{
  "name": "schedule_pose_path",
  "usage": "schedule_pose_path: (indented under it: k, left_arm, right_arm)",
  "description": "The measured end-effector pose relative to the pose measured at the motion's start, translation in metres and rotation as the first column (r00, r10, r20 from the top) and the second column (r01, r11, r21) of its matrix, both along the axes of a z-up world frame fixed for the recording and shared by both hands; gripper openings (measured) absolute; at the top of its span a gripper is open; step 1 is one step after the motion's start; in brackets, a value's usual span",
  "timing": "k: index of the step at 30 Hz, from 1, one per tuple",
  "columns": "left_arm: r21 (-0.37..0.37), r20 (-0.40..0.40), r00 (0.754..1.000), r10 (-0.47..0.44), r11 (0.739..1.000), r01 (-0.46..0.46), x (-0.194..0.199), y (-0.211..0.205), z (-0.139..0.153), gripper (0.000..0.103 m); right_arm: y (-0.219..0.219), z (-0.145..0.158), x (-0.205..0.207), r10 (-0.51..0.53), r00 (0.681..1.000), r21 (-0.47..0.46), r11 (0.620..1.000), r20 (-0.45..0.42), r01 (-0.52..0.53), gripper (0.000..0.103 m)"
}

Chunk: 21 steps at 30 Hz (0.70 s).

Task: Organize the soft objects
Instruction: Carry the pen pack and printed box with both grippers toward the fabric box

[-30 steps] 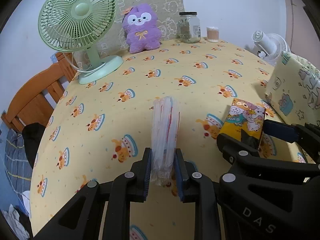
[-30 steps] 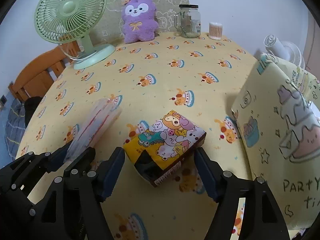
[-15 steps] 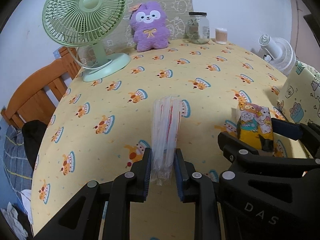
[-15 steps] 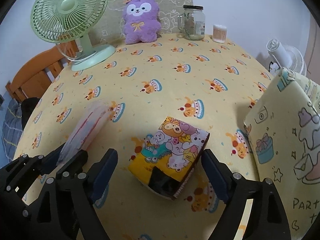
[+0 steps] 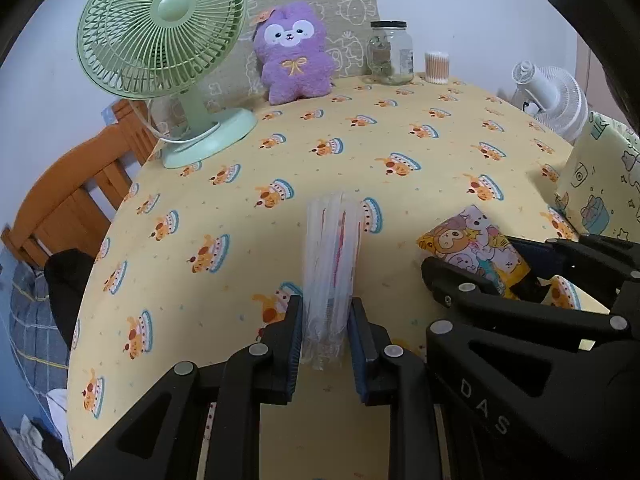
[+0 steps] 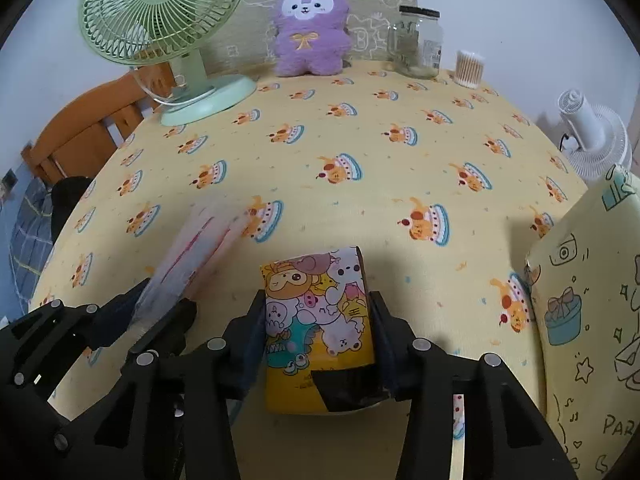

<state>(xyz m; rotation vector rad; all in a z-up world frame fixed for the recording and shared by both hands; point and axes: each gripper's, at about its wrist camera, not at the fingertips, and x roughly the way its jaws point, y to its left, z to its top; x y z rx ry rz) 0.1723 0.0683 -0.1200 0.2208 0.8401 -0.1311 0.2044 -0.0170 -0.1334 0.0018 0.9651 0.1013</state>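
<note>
My left gripper [image 5: 325, 320] is shut on a clear plastic pack of straws [image 5: 331, 256] and holds it above the yellow tablecloth [image 5: 360, 152]. The pack also shows in the right wrist view [image 6: 188, 264]. My right gripper [image 6: 318, 320] is shut on a yellow cartoon-print tissue pack [image 6: 318, 320], lifted off the table; it also shows in the left wrist view [image 5: 476, 244]. A purple plush toy [image 5: 295, 54] sits at the back against a printed cushion [image 5: 352, 0].
A green desk fan [image 5: 164, 40] stands at the back left. A glass jar [image 5: 390, 53] and a cotton swab tub [image 5: 437, 67] stand at the back. A yellow printed bag [image 6: 592, 320] stands at the right. A white fan [image 6: 596, 136] and wooden chair [image 5: 76, 188] sit beyond the table edges.
My right gripper closed on the tissue pack and lifted it off the table. My left gripper kept hold of the straw pack and rose slightly.
</note>
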Motion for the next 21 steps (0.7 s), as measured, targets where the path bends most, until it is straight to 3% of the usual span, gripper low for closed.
schedule_pose_path:
  k: [21]
  left_arm:
    - [-0.061,0.066,0.997,0.034,0.998,-0.03,-0.035,-0.02,0.03,0.019]
  right_arm:
    - [-0.021,0.037,-0.041,-0.007,0.995,-0.008,1.0,0.104,0.007,0.047]
